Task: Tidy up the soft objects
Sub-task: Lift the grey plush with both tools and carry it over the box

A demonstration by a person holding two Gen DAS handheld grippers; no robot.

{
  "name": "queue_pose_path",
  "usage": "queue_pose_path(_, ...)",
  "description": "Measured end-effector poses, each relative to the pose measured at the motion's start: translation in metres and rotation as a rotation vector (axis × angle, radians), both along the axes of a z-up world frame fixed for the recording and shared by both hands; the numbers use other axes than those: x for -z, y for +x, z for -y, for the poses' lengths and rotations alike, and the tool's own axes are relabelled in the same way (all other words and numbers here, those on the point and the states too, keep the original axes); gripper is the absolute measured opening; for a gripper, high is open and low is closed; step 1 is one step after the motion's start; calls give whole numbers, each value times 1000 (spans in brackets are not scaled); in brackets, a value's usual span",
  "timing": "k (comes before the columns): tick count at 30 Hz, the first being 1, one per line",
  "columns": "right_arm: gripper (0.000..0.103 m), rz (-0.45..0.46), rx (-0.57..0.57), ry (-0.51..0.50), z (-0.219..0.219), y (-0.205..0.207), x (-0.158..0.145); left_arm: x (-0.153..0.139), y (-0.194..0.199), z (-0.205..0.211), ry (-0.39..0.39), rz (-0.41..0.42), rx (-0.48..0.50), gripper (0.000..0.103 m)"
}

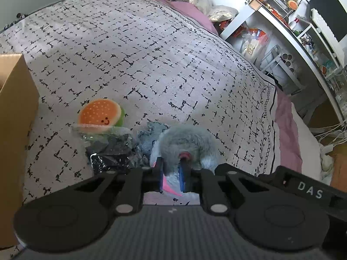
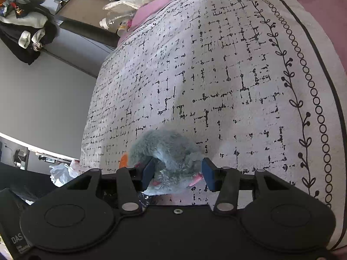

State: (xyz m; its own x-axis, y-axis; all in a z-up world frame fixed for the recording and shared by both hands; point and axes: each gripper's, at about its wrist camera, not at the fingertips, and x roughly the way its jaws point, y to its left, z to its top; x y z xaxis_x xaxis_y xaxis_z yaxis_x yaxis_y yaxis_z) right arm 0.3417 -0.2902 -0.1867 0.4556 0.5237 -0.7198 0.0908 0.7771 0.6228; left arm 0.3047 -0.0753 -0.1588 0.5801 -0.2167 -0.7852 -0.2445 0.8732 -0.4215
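Observation:
A grey fluffy plush toy [image 1: 186, 140] with pink details lies on the patterned bedspread [image 1: 151, 54]. My left gripper [image 1: 172, 165] is shut on its near side, the two dark fingers pinched close into the fur. In the right wrist view the same plush toy [image 2: 167, 151] sits between the blue pads of my right gripper [image 2: 179, 168], which stand wider apart and press into the fur on both sides. A burger plush [image 1: 99, 114] with a smiling face lies just left of it. A crumpled blue-striped cloth [image 1: 149, 138] and a dark glittery item in clear wrap [image 1: 110, 149] lie between them.
An open cardboard box [image 1: 15, 112] stands at the left edge of the bed. White shelves [image 1: 282, 43] full of small items run along the right, past the pink sheet [image 1: 288, 125]. A plastic bottle [image 2: 112, 20] lies at the far end of the bedspread [image 2: 216, 75].

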Motion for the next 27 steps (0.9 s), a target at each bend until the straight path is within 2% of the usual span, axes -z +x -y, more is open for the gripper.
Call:
queue_pose_path(6, 48, 22, -22, -14, -2, -2, -3, -9, -6, 0, -16, 14, 28, 11)
queue_pose_path(8, 44, 28, -29, -26, -3, -3, -5, -11, -9, -2, -26, 16, 30, 11)
queue_pose_path(10, 26, 25, -38, -40, -3, -5, -5, -15, -12, -3, -19, 21, 30, 11)
queue_pose_path(11, 23, 28, -48, -39, -4, -6, -5, -18, -14, -4, -14, 26, 30, 11)
queue_pose_path(12, 11, 35, -60, -39, -5, -7, -6, -20, -16, -4, -18, 28, 34, 11)
queue_pose_path(13, 8, 47, -79, -39, -7, -9, -9, -23, -17, -5, -19, 31, 38, 11)
queue_pose_path(17, 6, 105, -124, -79, -15, -16, -20, -30, -23, -6, 3, 36, 47, 11)
queue_pose_path(27, 5, 183, -162, -74, -17, -43, -47, -57, -44, -13, 16, 63, 72, 11)
